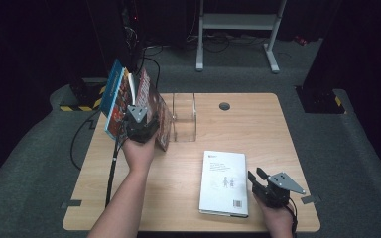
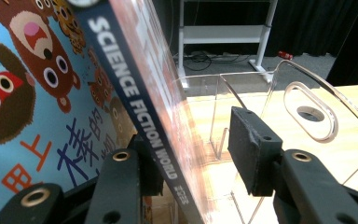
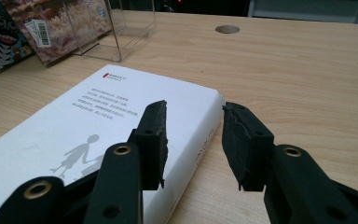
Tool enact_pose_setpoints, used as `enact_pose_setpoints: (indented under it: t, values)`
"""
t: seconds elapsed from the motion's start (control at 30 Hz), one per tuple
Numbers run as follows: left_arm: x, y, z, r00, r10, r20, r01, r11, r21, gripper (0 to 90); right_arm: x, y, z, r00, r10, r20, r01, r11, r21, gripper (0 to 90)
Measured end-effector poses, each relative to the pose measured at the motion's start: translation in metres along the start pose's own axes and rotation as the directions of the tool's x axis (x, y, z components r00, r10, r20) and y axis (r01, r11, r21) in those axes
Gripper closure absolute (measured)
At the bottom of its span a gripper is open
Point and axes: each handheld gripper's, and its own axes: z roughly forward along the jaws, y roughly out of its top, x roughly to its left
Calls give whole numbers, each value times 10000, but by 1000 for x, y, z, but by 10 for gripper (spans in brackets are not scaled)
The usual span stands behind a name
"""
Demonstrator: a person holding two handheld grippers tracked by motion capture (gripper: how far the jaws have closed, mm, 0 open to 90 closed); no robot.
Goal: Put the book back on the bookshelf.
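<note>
Sitting flat near the front edge of the table [image 1: 178,208] is a white book [image 1: 224,182], back cover up with its barcode toward the person. The right gripper [image 1: 259,182] hovers at its right edge, jaws apart around the spine side, pads not pressing on anything as far as I can tell. Further back on the left, the left gripper [image 1: 140,130] is up against a leaning stack of books [image 1: 124,101]. The Science Fiction World one [image 2: 135,93] sits between its jaws; the left pad looks tucked right beside the spine, the right pad clearly off it, so no squeeze. Just right of that stack stands a clear stand [image 1: 184,118], with a grommet hole [image 1: 224,106] beyond it.
</note>
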Motion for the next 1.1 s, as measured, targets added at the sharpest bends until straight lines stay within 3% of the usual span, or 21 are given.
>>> enact_pose_setpoints:
  t: [1.1]
  values:
    - [-1, -6, -12, 9998, 163, -66, -163, 9999, -18, 556, 3, 0, 2, 9999, -125, 8, 125, 9999, 35, 601]
